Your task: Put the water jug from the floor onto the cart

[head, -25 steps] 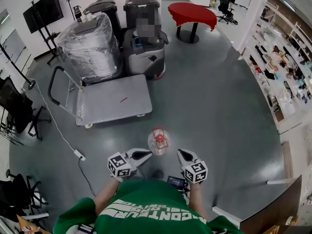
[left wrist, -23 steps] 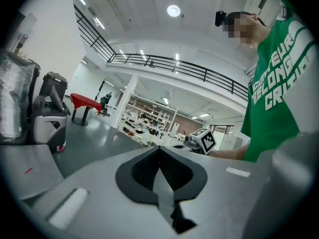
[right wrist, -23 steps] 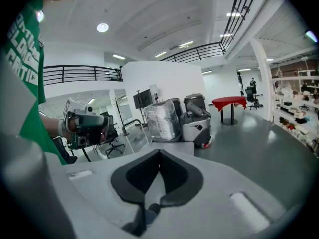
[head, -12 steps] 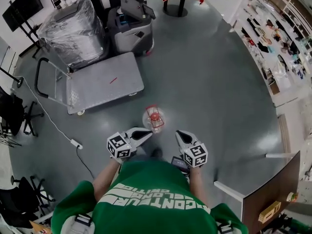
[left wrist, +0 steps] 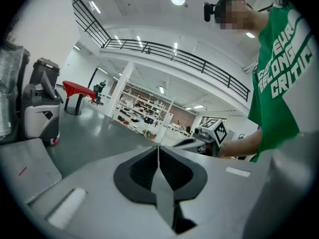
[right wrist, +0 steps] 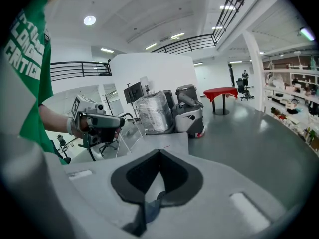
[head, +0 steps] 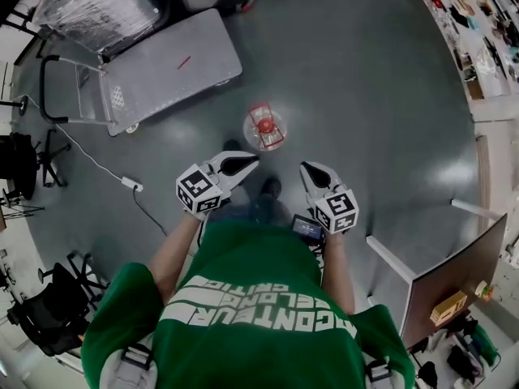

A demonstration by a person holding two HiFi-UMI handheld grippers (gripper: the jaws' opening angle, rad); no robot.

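Note:
A clear water jug (head: 264, 128) with a red cap and red handle stands on the grey floor, seen from above in the head view. Behind it to the left is the flat grey cart (head: 166, 67) with a black push handle; its deck also shows in the right gripper view as the cart (right wrist: 172, 142). My left gripper (head: 251, 160) is shut and empty, its tip just below and left of the jug. My right gripper (head: 306, 169) is shut and empty, just below and right of the jug. Neither touches it. In both gripper views the jaws meet with nothing between them.
A plastic-wrapped machine (head: 97, 6) stands behind the cart, with a grey machine (right wrist: 189, 114) beside it. A white cable (head: 97, 162) and power strip lie on the floor at left. Black chairs (head: 20, 164) stand at the far left, a table (head: 454, 278) at right.
The view has tipped further down, so jug and cart have slid up the picture. Both grippers now reach closer to the jug, the left one more. Both stayed shut.

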